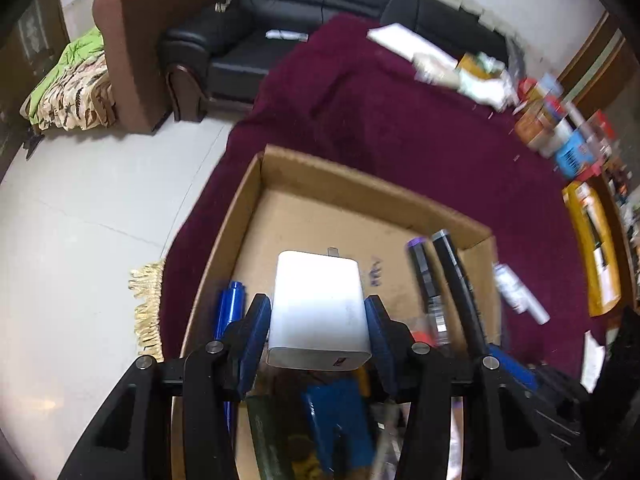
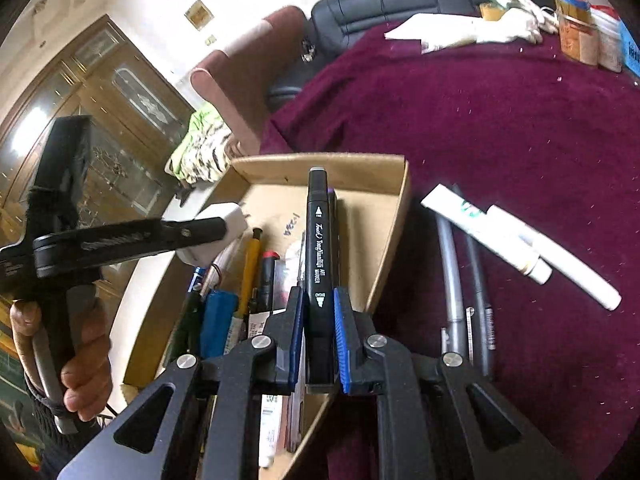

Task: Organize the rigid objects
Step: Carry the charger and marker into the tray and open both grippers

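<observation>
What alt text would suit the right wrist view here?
The right gripper clamps a black marker above an open cardboard box of pens on a maroon cloth. At left, the left gripper holds a white charger over the box.

From where I'm driving, the far half of the shallow brown cardboard box (image 1: 320, 224) has bare floor. Its near end is jammed with pens and blue blocks. Right of it, a white tube (image 2: 484, 236) and grey pens (image 2: 452, 280) crowd the maroon cloth (image 2: 500, 120).

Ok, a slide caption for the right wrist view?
Right gripper holds a black art marker over the cardboard box on a maroon cloth.
</observation>
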